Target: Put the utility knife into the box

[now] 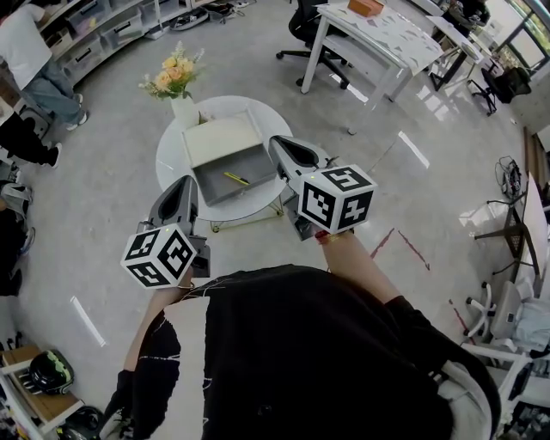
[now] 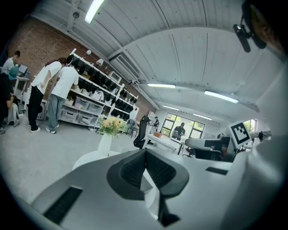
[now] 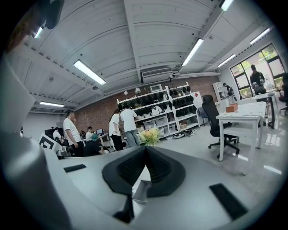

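**Head view.** We see a round white table [image 1: 170, 159] at centre. At its 11 o'clock edge stands a white vase [image 1: 184, 110] of yellow and peach flowers [image 1: 174, 77]. At 1 o'clock from the table, a long white desk [image 1: 404, 39] carries an orange object [image 1: 365, 7], perhaps a small carton, and a black office chair [image 1: 308, 26] sits just beside the desk. At 10 o'clock, shelving [image 1: 103, 30] holds bins, with a person [image 1: 34, 60] near it. At 8 o'clock, a dark helmet [image 1: 50, 371] rests on a low wooden shelf [image 1: 34, 402].
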A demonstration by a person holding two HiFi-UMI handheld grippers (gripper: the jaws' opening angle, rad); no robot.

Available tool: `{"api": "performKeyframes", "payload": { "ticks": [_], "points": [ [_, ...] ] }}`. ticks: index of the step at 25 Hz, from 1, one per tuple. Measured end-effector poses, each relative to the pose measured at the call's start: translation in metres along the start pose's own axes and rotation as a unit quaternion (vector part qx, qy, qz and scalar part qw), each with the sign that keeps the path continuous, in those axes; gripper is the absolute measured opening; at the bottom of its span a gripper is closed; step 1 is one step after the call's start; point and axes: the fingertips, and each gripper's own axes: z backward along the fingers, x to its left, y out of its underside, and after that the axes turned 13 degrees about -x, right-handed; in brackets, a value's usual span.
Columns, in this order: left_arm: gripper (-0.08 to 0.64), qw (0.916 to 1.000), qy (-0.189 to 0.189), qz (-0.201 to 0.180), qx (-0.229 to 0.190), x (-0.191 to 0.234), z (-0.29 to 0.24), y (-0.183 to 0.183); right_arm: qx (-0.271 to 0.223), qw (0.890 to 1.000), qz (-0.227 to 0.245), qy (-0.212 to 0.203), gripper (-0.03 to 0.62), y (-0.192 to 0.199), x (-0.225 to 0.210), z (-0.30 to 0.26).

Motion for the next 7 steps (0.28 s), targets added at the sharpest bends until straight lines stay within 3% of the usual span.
{"api": "performKeyframes", "payload": {
  "ticks": [7],
  "points": [
    [0.011, 1.0, -0.002, 0.0, 0.0, 0.0062, 0.0026, -0.001, 0.005, 1.0, -0.001, -0.003, 0.006, 0.0057, 0.0053, -0.0035]
  ]
}}
